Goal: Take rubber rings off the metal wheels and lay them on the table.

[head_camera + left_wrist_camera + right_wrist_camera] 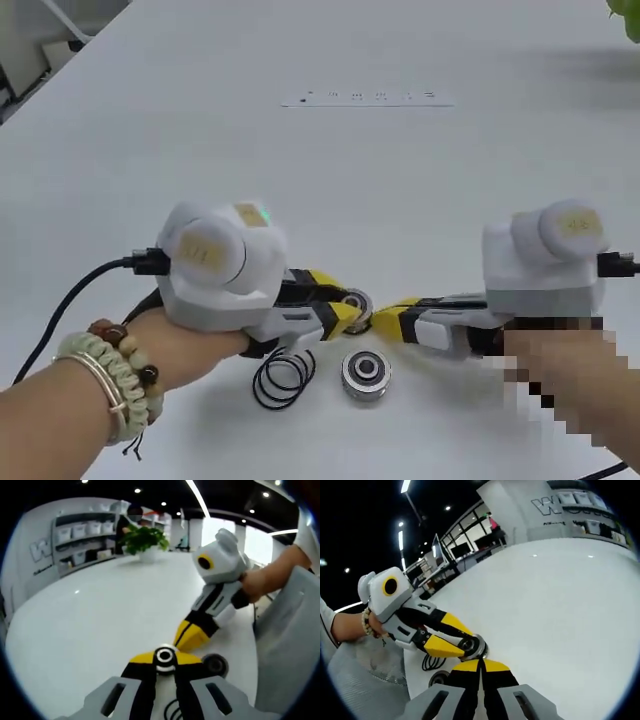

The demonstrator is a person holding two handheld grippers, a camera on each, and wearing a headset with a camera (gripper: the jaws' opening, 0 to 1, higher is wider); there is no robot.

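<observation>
jaws of left hand-held gripper (348,308) clamp a metal wheel (165,657) at lower centre; right hand-held gripper (480,666) closed tight beside it, black rings (283,378) and second wheel (365,372) below.

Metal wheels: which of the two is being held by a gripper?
The wheel clamped between the left gripper's yellow jaw tips; the other wheel lies free on the table beside the black rubber rings.

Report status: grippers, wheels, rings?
Left gripper shut on one metal wheel. Right gripper shut, fingers at that wheel. Rubber rings and second wheel on table.
</observation>
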